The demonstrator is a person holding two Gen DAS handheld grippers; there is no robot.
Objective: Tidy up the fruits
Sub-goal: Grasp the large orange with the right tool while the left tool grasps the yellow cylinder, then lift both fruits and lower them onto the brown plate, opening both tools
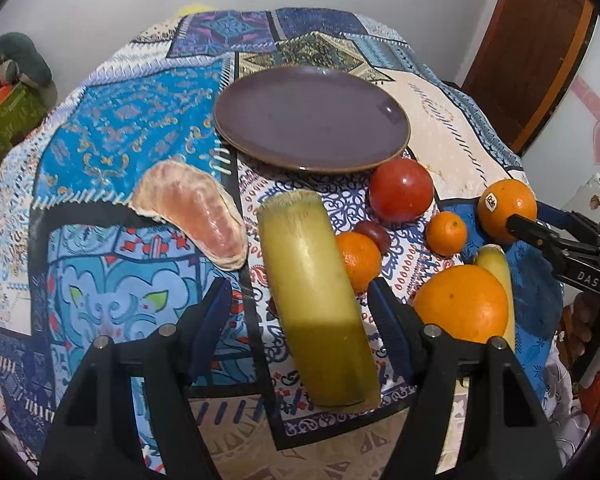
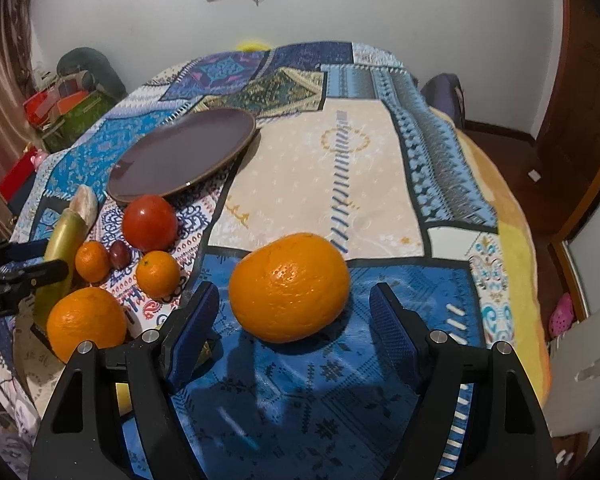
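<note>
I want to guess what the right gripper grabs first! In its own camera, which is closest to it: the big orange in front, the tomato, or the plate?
1. Big orange: nearest, straight ahead of the right gripper, lined up with the gap in its open jaws.
2. Tomato: farther back, to the left.
3. Plate: farthest, behind the tomato.

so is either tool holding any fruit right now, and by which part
Nothing is held. The left tool is open, straddling the yellow-green stalk piece without its pads touching it. The right tool is open around the big orange, pads clear of it.
</note>
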